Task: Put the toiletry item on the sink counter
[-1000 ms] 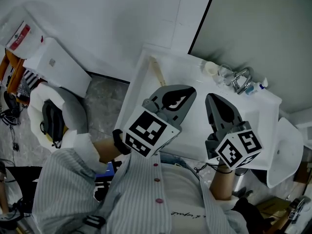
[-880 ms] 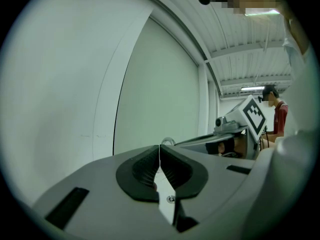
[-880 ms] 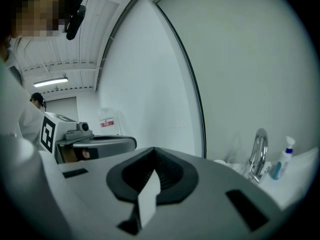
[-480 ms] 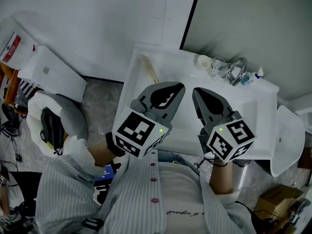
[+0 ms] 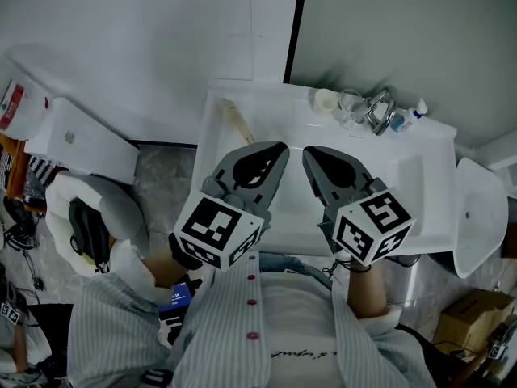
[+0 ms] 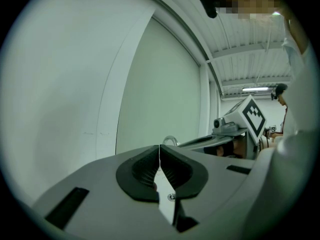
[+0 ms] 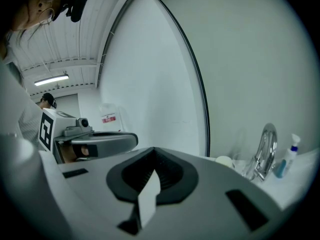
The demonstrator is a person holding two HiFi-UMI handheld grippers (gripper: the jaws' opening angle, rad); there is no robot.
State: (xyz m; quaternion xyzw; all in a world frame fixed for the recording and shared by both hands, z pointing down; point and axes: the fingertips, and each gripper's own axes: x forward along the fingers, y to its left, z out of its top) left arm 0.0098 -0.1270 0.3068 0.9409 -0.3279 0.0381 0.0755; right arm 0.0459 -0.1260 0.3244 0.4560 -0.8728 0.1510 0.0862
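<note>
**Op A:** Status?

**Op B:** Sink worktop (image 5: pixel 436 148) is below me. Both claws hang over its front edge. Left claw (image 5: pixel 280 147) is pressed together w/ nothing in it. Right claw (image 5: pixel 307 152) is the same, empty.

**Op A:** Toiletry item?

**Op B:** Not in either claw. Best candidate I see is a small bottle (image 5: pixel 418 110) standing at the back, just beside the tap (image 5: pixel 380 111). I'd guess pre-pick, or placed already; can't tell which. Next, I'd have to spread one claw before reaching.
</note>
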